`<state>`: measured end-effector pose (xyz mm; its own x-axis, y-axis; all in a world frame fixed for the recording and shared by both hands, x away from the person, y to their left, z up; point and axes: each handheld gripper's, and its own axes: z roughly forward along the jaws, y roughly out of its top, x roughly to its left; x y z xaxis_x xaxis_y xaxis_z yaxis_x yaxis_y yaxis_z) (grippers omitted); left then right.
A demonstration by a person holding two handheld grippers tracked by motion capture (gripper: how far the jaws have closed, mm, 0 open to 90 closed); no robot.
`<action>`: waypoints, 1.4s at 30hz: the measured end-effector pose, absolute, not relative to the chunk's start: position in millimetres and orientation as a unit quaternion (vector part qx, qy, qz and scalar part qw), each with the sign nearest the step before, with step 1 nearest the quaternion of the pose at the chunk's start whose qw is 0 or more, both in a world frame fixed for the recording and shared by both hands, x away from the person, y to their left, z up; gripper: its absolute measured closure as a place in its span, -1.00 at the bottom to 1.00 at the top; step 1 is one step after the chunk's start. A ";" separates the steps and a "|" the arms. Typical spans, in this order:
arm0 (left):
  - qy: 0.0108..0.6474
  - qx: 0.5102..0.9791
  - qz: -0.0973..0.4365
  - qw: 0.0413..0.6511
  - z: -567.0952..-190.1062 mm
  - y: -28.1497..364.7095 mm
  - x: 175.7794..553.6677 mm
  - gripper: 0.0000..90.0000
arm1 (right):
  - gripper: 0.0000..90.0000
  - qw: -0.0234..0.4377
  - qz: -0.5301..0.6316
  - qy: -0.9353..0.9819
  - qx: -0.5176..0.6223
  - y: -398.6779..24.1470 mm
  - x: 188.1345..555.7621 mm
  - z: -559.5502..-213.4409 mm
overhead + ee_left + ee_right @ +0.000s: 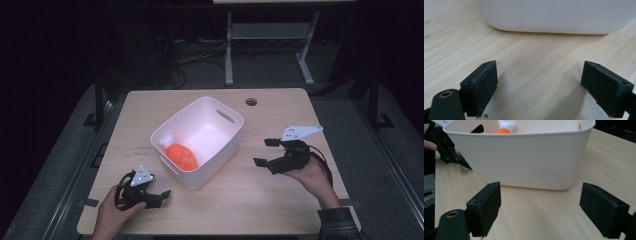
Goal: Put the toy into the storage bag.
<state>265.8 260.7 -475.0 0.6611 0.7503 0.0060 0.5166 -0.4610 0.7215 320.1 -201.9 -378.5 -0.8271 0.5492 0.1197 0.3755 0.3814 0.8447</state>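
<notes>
1. An orange toy (182, 156) with a criss-cross scored surface and a white tip lies inside the white bin (227, 141), at its near-left end.
2. The bin is a rounded rectangular tub with a slot handle in its far wall; it stands angled on the middle of the pale wood worktop (280, 200).
3. The left gripper (159, 197) rests low near the bin's near corner, jaws spread wide and holding nothing.
4. The right gripper (265, 152) is held right of the bin, apart from it, jaws wide apart and empty.
</notes>
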 end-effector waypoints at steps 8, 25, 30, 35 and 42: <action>0.377 0.840 0.164 0.355 -475.0 260.9 265.9 -0.71 | -0.69 0.099 0.468 0.822 0.309 -213.4 307.2 -397.5; 0.377 0.838 0.165 0.358 -475.3 260.6 265.8 -0.72 | -0.80 0.126 0.443 0.808 0.367 -243.3 277.1 -431.8; 0.377 0.839 0.165 0.357 -475.3 260.9 265.5 -0.71 | -0.88 0.123 0.422 0.811 0.387 -251.7 269.4 -447.5; 0.376 0.840 0.165 0.356 -475.1 261.1 265.2 -0.71 | -0.94 0.126 0.398 0.813 0.406 -257.7 263.5 -462.0; 0.375 0.840 0.165 0.355 -475.0 261.4 264.9 -0.71 | -0.97 0.146 0.356 0.822 0.419 -255.7 255.6 -482.3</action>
<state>264.9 261.4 -475.0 0.6650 0.7467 0.0109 0.5127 -0.4671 0.7204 255.6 -255.7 -482.3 -0.6058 0.7934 0.0593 0.5858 0.3943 0.7081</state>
